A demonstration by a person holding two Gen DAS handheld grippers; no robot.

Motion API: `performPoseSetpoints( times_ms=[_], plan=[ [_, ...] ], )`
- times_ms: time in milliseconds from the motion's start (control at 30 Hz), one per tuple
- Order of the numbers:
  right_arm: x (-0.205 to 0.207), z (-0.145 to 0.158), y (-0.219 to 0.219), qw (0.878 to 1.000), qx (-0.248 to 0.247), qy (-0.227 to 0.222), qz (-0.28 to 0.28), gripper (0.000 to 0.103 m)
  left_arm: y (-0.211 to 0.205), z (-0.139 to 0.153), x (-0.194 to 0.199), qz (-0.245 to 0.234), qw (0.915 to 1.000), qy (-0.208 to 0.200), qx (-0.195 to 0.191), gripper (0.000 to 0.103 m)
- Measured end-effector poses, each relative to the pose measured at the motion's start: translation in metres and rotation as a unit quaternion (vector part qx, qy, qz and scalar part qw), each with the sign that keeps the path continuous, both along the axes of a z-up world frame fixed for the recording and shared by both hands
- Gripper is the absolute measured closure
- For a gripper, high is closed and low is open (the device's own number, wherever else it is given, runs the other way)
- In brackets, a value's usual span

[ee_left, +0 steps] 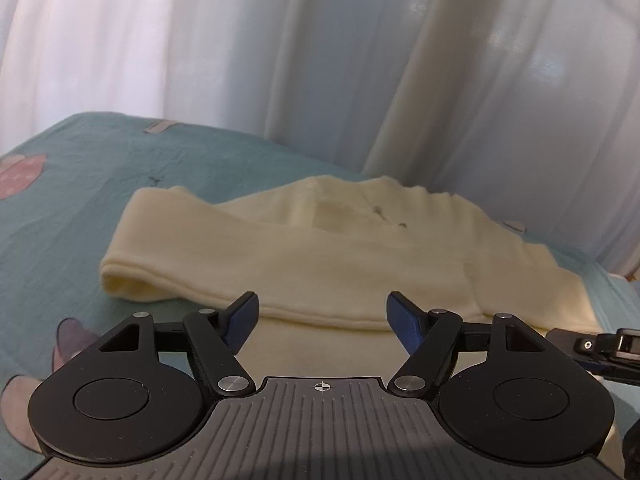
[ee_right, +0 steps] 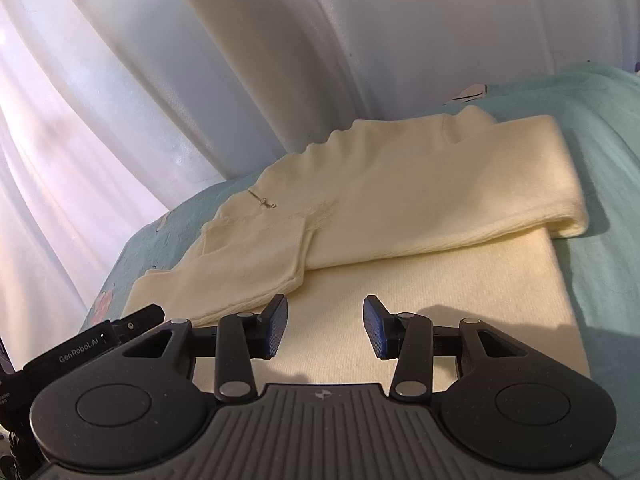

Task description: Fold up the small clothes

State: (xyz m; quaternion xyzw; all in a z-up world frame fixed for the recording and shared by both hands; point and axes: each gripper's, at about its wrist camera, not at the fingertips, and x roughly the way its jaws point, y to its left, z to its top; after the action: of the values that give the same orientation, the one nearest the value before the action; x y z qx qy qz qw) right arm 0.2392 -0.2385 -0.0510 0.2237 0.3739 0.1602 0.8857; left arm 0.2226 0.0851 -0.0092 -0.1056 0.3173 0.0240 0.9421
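A small cream knit garment (ee_left: pixel 320 248) lies flat on the teal bed sheet (ee_left: pixel 60 216), with both sleeves folded across its chest. A small metal zip pull shows near the collar (ee_right: pixel 264 199). My left gripper (ee_left: pixel 322 318) is open and empty, just above the garment's lower body near the folded sleeve edge. My right gripper (ee_right: pixel 325 326) is open and empty over the garment's (ee_right: pixel 400 184) flat lower part. The left gripper's body shows at the left edge of the right wrist view (ee_right: pixel 92 344).
The teal sheet (ee_right: pixel 600 140) has pink printed motifs (ee_left: pixel 18 176). White curtains (ee_left: pixel 280 60) hang right behind the far edge of the bed. Bare sheet lies left and right of the garment.
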Motion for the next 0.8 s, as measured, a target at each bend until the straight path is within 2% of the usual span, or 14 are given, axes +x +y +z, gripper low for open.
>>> performPoseSetpoints(
  times_ms=[67,233,300,367,433,500,600,667,733,800],
  plan=[
    [0.017,-0.004,0.008,1.000,0.015,0.012,0.015,0.060,0.012,-0.003,-0.004,0.032,0.9994,0.008,0.010,0.023],
    [0.057,-0.020,0.027,0.998,0.033,0.054,0.029,0.061,0.031,-0.004,-0.012,0.062,0.9978,0.020,0.005,0.022],
    [0.064,-0.022,0.033,0.997,0.036,0.058,0.028,0.062,0.037,-0.003,-0.016,0.073,0.9971,0.022,-0.001,0.022],
    [0.071,-0.021,0.038,0.997,0.040,0.063,0.032,0.070,0.043,-0.003,-0.018,0.083,0.9963,0.024,-0.008,0.022],
    [0.074,-0.023,0.042,0.996,0.043,0.073,0.033,0.087,0.048,-0.004,-0.018,0.088,0.9957,0.029,-0.009,0.022],
    [0.076,-0.024,0.047,0.996,0.038,0.072,0.036,0.093,0.051,-0.006,-0.015,0.091,0.9952,0.036,-0.009,0.022],
    [0.072,-0.012,0.056,0.998,0.009,0.040,0.051,0.097,0.054,-0.007,-0.013,0.095,0.9946,0.039,-0.010,0.022],
    [0.063,0.010,0.060,0.998,-0.034,-0.017,0.047,0.097,0.055,-0.007,-0.010,0.095,0.9947,0.038,-0.006,0.022],
    [0.054,0.031,0.055,0.994,-0.080,-0.072,0.017,0.097,0.054,-0.006,-0.006,0.091,0.9951,0.040,0.002,0.022],
    [0.050,0.043,0.043,0.987,-0.120,-0.103,-0.017,0.097,0.052,-0.006,-0.003,0.085,0.9956,0.040,0.008,0.022]
  ],
)
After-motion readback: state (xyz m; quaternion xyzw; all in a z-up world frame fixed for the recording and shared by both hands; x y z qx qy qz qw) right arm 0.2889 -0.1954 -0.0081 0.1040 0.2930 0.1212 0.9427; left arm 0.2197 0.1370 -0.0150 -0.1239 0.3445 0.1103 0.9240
